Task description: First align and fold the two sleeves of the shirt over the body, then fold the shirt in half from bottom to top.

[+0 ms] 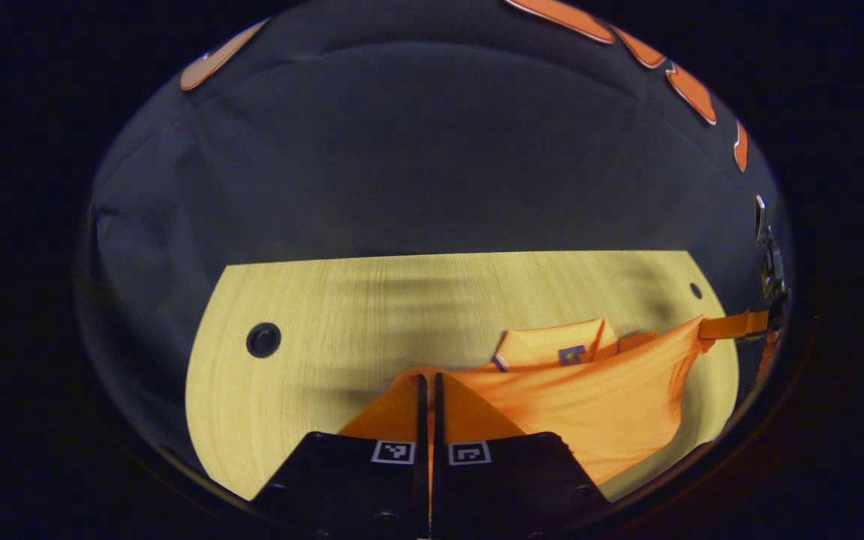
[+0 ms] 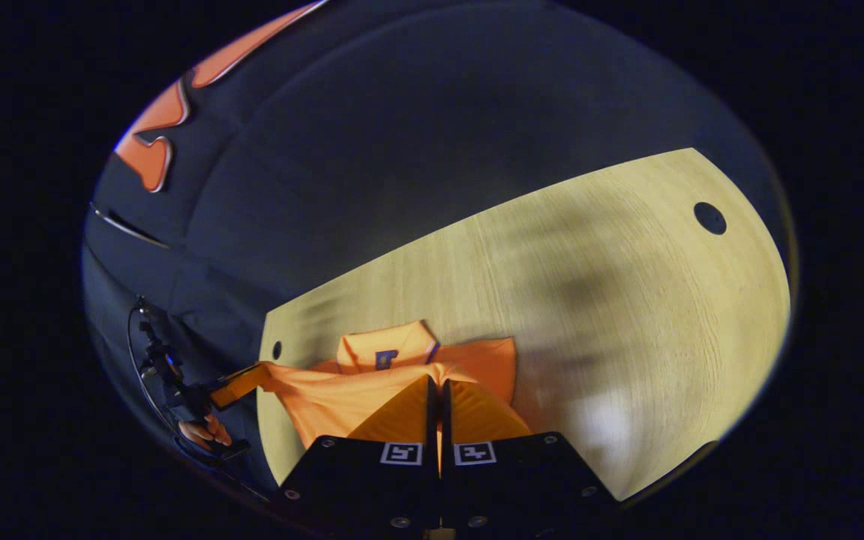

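Here, bottom-to-top fold in hand: both grippers hold the shirt's hem edge aloft.

Nearest, left gripper point(image 1: 429, 397) clenched on orange cloth; right gripper point(image 2: 437, 401) likewise pinching fabric between its closed fingers. Shirt point(image 1: 597, 405) stretched taut between them, lifted off the wooden table point(image 1: 372, 315), sleeves apparently already folded in. Beyond, collar point(image 1: 552, 346) lies flat on the tabletop, with the booth wall point(image 1: 432, 150) behind. Judgement: next move calls for carrying both corners forward together, level, and laying the hem at the collar before releasing.

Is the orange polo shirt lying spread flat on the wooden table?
No. The orange polo shirt is partly lifted: both grippers pinch its fabric, stretching it above the wooden table.
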{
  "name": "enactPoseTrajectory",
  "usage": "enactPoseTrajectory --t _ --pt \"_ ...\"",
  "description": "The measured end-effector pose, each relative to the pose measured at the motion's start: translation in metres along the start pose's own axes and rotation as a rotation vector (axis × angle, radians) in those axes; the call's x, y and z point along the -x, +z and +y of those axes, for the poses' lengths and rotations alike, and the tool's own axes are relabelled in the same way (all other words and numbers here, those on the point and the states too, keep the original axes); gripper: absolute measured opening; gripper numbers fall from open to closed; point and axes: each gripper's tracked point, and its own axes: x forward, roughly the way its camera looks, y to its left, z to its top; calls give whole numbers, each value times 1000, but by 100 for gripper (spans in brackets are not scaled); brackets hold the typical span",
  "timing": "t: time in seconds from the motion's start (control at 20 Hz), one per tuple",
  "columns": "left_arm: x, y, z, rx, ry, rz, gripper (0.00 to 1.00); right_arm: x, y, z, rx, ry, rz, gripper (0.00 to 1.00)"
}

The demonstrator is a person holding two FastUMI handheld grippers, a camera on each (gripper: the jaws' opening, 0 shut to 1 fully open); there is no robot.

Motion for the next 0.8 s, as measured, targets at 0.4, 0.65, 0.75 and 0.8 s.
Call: enactPoseTrajectory --t 0.4,0.65,0.75,0.8 --pt "41 25 -6 -7 46 -101 100 23 19 4 126 -39 -138 71" --pt "96 27 -25 -17 24 -194 100 77 29 19 306 -98 -310 97" --pt "116 23 -30 -33 -3 -237 100 100 26 29 347 -106 -364 98" --pt "126 20 -29 -35 -6 -258 100 108 21 35 367 -108 -382 98"
